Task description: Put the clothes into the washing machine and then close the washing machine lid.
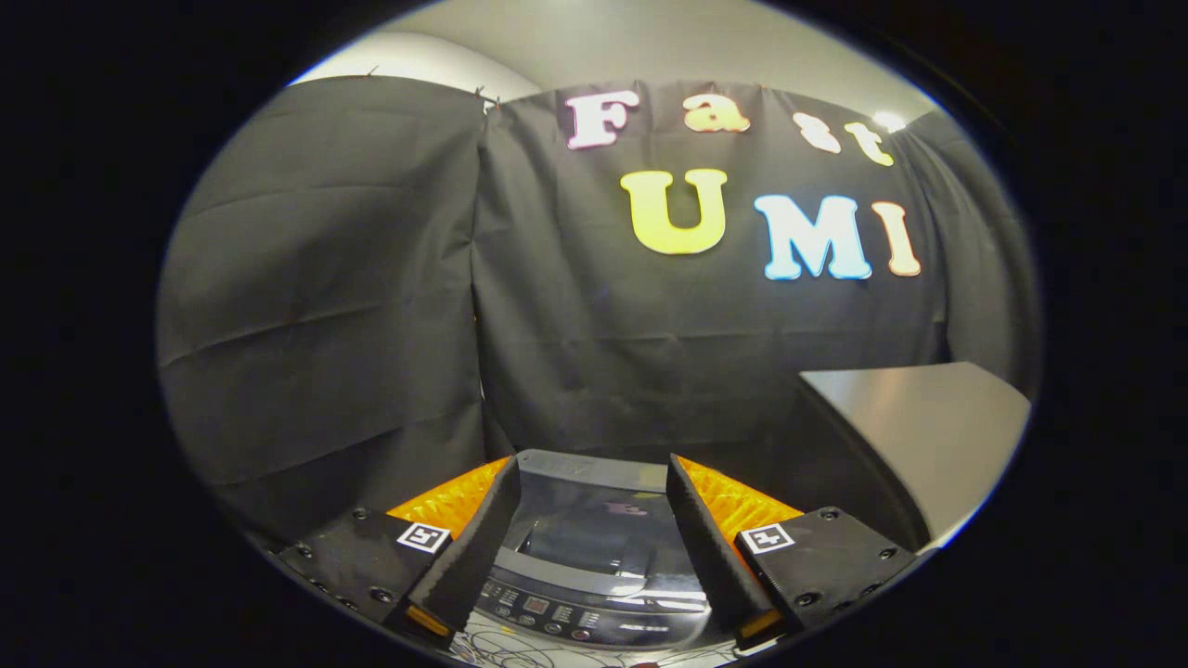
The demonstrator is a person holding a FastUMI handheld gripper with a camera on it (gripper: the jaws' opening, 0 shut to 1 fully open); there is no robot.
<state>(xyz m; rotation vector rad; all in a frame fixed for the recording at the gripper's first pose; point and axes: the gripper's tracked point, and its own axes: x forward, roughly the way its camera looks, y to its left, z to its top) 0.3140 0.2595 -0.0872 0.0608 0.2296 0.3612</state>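
Gripper (591, 482) held above washing machine (594, 547), fingers spread apart with nothing between them but the closed dark lid (585, 529) and control panel (557, 612) below; grey table (928, 436) alongside.

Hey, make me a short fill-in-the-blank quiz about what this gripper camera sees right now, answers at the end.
1. The gripper fingers are ____, with nothing held between them.
2. Seen between the fingers, the washing machine has its lid ____.
3. The control panel sits on the machine's edge ____ to the gripper.
4. A grey table stands beside the machine, against the booth's ____ cloth wall.

Answers: open; closed; nearest; black
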